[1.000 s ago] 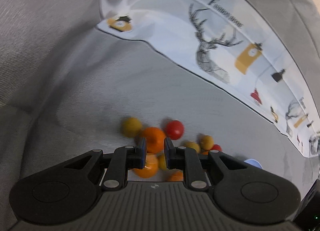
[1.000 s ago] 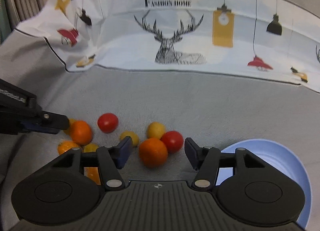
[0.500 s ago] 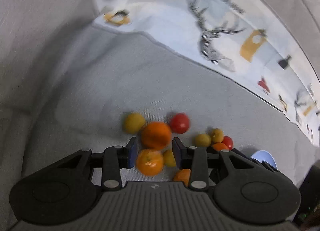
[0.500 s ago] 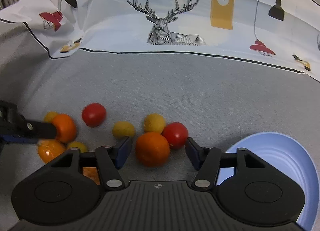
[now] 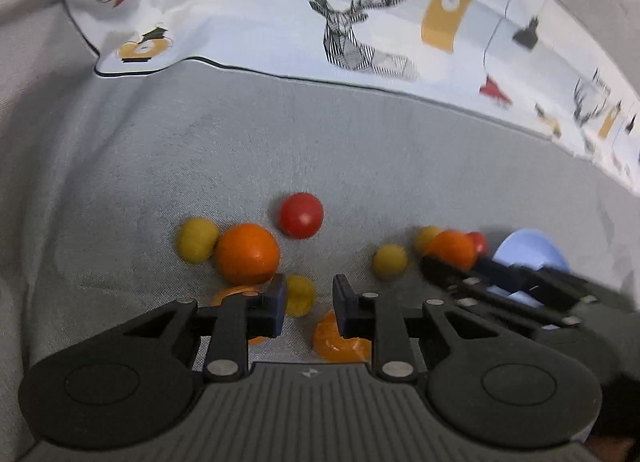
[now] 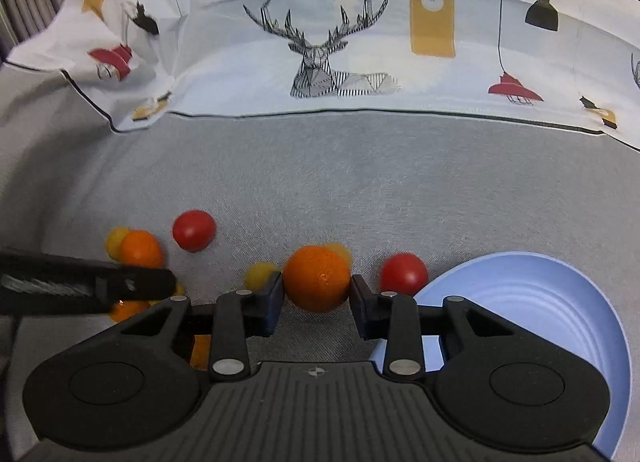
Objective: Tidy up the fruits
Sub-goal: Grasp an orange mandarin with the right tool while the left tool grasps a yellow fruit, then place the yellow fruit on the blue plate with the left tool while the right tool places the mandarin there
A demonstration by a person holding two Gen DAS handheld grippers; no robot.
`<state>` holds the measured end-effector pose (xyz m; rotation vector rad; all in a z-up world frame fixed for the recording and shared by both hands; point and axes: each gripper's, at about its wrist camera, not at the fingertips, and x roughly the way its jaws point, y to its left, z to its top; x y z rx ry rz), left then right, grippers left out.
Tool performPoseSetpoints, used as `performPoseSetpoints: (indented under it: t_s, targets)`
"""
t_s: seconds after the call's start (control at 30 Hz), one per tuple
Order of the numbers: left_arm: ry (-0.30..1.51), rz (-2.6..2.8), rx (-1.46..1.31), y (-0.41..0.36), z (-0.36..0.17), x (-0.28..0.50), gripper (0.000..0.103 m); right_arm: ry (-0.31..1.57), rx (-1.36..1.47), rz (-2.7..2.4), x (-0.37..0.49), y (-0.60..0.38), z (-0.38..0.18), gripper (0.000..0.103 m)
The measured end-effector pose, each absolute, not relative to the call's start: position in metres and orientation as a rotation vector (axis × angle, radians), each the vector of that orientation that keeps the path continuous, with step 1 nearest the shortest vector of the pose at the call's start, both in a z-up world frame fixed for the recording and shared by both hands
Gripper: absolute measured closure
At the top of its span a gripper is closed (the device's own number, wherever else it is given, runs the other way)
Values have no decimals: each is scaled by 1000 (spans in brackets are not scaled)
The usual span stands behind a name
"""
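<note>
The left gripper [image 5: 308, 308] hangs over the left cluster of fruit on the grey cloth [image 5: 360, 149]. Its jaws are closing with only a narrow gap left; nothing is pinched. A small yellow fruit [image 5: 299, 294] lies just beside the left pad, and an orange segment [image 5: 340, 344] shows under the right pad, partly hidden by it. A second orange piece [image 5: 236, 292] is mostly covered by the left finger.

Farther right, the right gripper [image 6: 316, 298] has its jaws closing on a whole orange [image 6: 318, 278], and both pads sit against its sides. A yellow fruit [image 6: 260, 274] peeks out behind the left pad, and another is nearly hidden behind the orange.

Countable in the right wrist view: two whole oranges, two red tomatoes [image 6: 194, 229] [image 6: 404, 274], about four yellow fruits, some blurred, and orange pieces cut off behind the gripper bodies.

At far right lies a pale blue plate [image 6: 560, 302], its lower edge cut off by the frame. A printed deer cloth [image 6: 320, 41] lies beyond.
</note>
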<state>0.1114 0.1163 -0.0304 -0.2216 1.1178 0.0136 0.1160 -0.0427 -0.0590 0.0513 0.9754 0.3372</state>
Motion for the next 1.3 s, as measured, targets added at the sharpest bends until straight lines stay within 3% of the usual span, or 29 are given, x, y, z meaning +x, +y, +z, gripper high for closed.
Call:
performPoseSetpoints:
  t_s: [0.57,0.63,1.0,1.3]
  targets:
    - [1102,73,153,69,-40,119,76,903,76,349,94,-104,-16,66]
    - [1102,82,183,65,-42,120,79,898,81,336,91,-113,-13,66]
    - [1002,-20,-11,49,5,114,80,894,90,269,84,-164,-5,66]
    - [1024,-175,-56,8,3,107,80,930,70,208,78,-198,-12,66]
